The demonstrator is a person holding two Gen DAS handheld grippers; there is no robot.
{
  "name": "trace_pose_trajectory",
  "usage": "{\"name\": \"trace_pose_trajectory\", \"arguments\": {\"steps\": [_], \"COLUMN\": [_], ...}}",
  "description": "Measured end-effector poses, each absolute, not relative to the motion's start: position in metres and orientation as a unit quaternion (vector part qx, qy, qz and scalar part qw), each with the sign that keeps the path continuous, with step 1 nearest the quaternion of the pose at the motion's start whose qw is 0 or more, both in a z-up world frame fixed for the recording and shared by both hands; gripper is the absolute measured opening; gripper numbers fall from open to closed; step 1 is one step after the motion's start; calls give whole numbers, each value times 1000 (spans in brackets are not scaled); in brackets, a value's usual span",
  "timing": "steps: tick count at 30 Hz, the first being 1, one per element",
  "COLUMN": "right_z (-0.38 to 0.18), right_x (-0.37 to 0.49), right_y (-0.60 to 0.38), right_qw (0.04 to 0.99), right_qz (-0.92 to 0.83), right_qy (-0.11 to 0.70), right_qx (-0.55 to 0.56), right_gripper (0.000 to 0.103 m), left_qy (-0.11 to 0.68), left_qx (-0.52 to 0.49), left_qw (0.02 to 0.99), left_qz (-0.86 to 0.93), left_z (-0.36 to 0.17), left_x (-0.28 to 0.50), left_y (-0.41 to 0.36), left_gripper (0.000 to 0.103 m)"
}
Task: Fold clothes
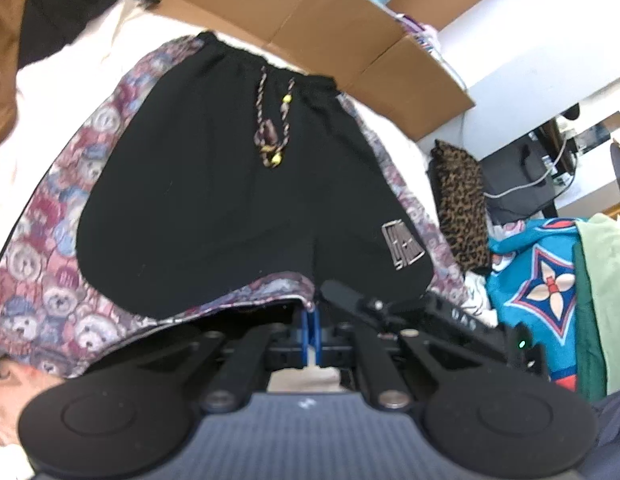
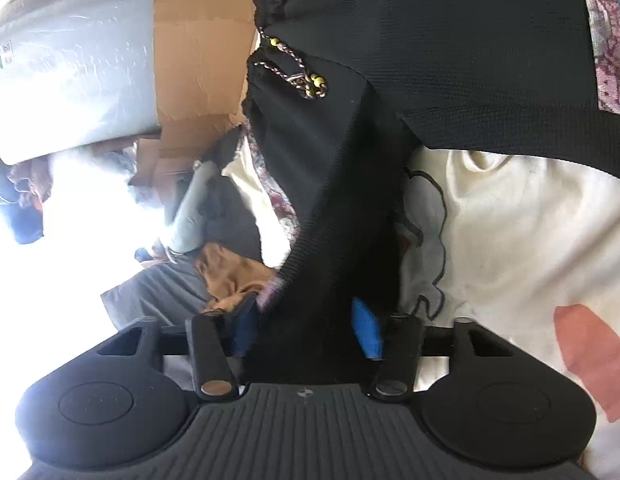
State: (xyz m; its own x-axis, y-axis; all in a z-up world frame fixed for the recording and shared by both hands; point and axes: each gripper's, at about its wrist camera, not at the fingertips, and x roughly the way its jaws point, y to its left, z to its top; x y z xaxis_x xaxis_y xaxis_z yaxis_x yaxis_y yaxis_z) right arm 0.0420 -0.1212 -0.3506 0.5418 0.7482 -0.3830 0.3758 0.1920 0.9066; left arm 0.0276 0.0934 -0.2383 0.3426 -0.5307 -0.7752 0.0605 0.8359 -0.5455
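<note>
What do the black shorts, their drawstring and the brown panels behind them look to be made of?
Black shorts: matte knit fabric, probably cotton or a blend; fine ribbing shows in the right wrist view. Drawstring: braided multicolour cord with small yellow beads, likely plastic. Brown panels: corrugated cardboard, judging by the dull tan face and fold creases.

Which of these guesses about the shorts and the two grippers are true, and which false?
1. The shorts are black with a teddy-bear print at the sides. True.
2. The drawstring carries yellow beads. True.
3. The left gripper stands wide open. False: its blue pads are shut together at the hem.
4. The right gripper has nothing between its pads. False: black fabric runs between them.
5. Cardboard lies beyond the waistband. True.
</note>
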Motion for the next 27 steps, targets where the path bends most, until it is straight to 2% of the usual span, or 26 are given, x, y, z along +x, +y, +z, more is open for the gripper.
{"name": "trace_pose_trajectory", "arguments": {"steps": [2, 5, 12, 20, 21, 24, 26, 27], "right_z": [-348, -343, -329, -338, -340, -344, -346, -348], "right_x": [45, 45, 45, 40, 39, 37, 35, 34], "right_y": [-119, -120, -123, -113, -110, -108, -111, -113], "right_qw": [633, 651, 708, 732, 734, 737, 737, 737], "right_qz": [153, 152, 121, 94, 96, 90, 78, 73], "right_qy": [461, 472, 535, 600, 603, 611, 615, 615], "right_qx": [602, 575, 445, 309, 296, 275, 271, 271], "right_gripper": [8, 1, 0, 0, 0, 0, 0, 0], "left_qy": [548, 564, 599, 598, 598, 594, 592, 591], "left_qx": [-216, -199, -134, -93, -90, -76, -68, -66], "left_qw": [786, 780, 775, 796, 796, 799, 801, 801], "left_qz": [-187, -186, -151, 5, 19, 55, 64, 64], "left_z": [-244, -252, -274, -297, -299, -305, -309, -311], "left_x": [25, 21, 1, -10, -7, 1, 7, 9], "left_y": [94, 93, 112, 192, 201, 225, 234, 237], "left_gripper": [3, 4, 7, 10, 15, 19, 29, 38]}}
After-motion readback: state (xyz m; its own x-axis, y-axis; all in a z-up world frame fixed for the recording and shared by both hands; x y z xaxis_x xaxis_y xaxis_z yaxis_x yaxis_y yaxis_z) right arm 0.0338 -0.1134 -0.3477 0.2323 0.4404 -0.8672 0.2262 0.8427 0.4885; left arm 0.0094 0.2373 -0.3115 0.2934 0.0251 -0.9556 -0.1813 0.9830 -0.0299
